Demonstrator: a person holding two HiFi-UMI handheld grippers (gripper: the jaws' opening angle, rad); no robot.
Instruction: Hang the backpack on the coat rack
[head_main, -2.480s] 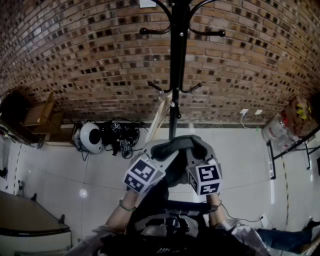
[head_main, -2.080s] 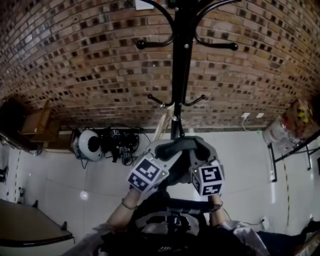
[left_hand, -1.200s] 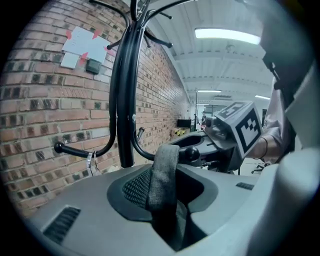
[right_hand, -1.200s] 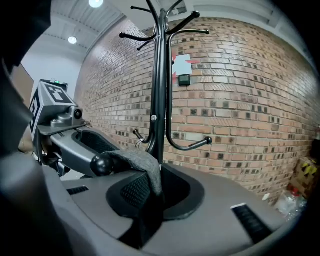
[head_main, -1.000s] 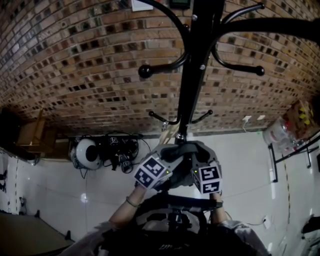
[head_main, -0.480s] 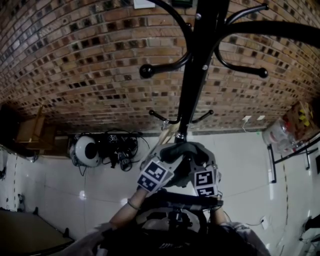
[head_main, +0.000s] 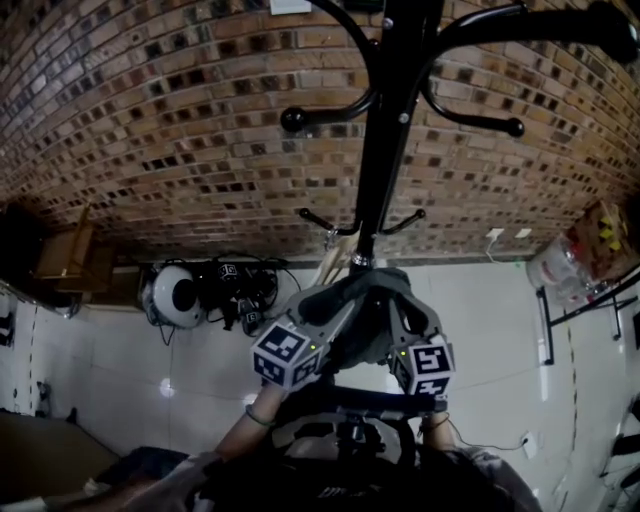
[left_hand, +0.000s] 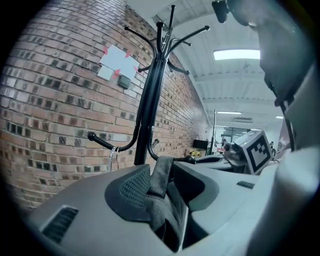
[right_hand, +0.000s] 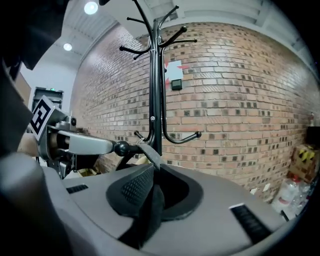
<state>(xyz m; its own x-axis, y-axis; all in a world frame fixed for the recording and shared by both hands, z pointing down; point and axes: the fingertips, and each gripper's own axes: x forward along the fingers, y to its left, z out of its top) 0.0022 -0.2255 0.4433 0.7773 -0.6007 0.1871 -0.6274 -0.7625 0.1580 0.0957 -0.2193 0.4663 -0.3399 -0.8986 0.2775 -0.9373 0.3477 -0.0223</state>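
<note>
Dark backpack strap (left_hand: 161, 185) near coat rack (head_main: 385, 130)

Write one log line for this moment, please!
left gripper: jaws opening, backpack strap between | right gripper: backpack strap between jaws | coat rack: just ahead

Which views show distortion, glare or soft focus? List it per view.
Head view: fisheye bows the brick wall into arcs; a glare spot sits on the floor tiles. Left gripper view: the ceiling light panel is blown out; corners are vignetted black. Right gripper view: the coat rack is sharp, the backpack strap near the lens soft.
</note>
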